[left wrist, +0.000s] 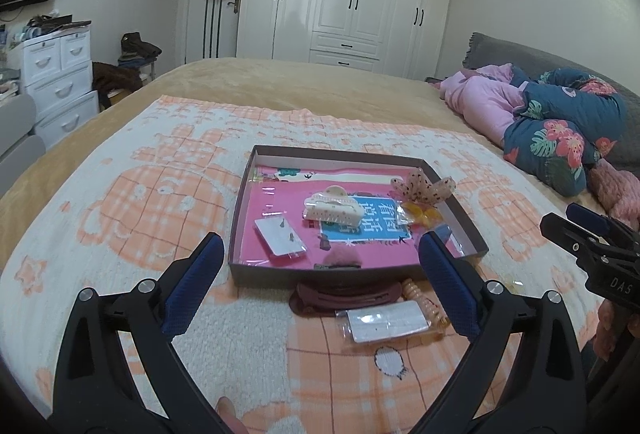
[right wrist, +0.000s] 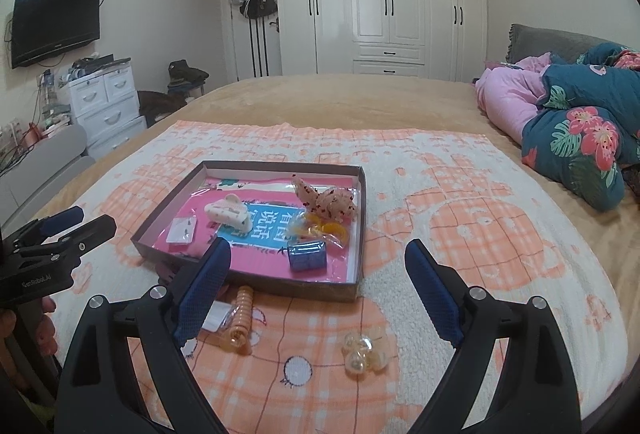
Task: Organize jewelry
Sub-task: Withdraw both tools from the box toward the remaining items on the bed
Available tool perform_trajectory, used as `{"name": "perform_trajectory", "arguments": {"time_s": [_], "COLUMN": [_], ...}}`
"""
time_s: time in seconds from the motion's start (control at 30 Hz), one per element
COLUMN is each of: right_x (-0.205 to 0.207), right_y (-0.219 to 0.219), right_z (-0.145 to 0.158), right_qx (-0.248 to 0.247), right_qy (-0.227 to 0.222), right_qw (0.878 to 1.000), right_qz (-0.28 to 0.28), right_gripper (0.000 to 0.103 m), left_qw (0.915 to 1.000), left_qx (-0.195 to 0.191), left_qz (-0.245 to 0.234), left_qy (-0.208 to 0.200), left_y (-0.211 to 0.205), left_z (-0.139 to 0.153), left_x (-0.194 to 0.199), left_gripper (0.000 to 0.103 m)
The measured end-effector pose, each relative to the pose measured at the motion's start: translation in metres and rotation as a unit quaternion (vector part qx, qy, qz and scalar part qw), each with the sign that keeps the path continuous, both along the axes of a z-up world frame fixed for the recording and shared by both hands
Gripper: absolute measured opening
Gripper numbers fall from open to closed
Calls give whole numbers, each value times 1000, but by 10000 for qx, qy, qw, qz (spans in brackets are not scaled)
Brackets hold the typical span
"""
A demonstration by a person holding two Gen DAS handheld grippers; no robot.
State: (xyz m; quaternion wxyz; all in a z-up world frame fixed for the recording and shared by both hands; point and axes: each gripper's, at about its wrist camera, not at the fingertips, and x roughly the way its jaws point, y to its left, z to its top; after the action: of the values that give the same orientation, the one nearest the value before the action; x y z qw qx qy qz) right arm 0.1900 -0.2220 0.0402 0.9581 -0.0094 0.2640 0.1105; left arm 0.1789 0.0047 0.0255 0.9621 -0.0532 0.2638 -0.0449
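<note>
A shallow brown box [left wrist: 248, 174] [right wrist: 362, 202] with a pink lining sits on the towel-covered bed. It holds a cream claw clip [left wrist: 331, 212] [right wrist: 228, 214], a dotted bow [left wrist: 422, 188] [right wrist: 330, 202], an earring card [left wrist: 280, 236] [right wrist: 182, 230], orange pieces in a bag [right wrist: 324, 230] and a small blue packet [right wrist: 307, 257]. In front of the box lie a maroon hair clip [left wrist: 344, 300], an orange coil tie [left wrist: 426, 300] [right wrist: 240, 318], a packaged white card [left wrist: 386, 322] and a pearl cluster [right wrist: 363, 354]. My left gripper [left wrist: 320, 286] is open above these. My right gripper [right wrist: 318, 290] is open near the box's front edge.
A patterned towel [left wrist: 160, 194] [right wrist: 480, 234] covers the tan bed. A floral quilt and pink bedding [left wrist: 560, 122] [right wrist: 580, 126] are piled at the right. A white drawer unit [left wrist: 60, 74] stands at the left. White wardrobes [right wrist: 380, 2] line the far wall.
</note>
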Motion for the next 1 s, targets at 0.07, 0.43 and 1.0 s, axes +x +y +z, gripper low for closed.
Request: {"name": "perform_trajectory", "arguments": {"time_s": [0.07,0.43,1.0], "right_x": [-3,-24,-37], "right_y": [-2,-6,-23], "right_z": [-1,-20,-45], "right_qx": [13,-68,-33], "right_qy": [5,69,234], "right_qw": [10000,9999,9997], "right_qz": [7,49,38], "right_gripper": [86,86,88], "left_qw": [10000,9999,9979], "left_qx": [0,122,346], "left_qz": [-5,-58,-361], "left_qy": [5,98,411], "left_y": [-1,-10,-38], "left_z": [-2,-16,-38], "left_x": [-4,-20,-21], "left_gripper": [89,90,91]}}
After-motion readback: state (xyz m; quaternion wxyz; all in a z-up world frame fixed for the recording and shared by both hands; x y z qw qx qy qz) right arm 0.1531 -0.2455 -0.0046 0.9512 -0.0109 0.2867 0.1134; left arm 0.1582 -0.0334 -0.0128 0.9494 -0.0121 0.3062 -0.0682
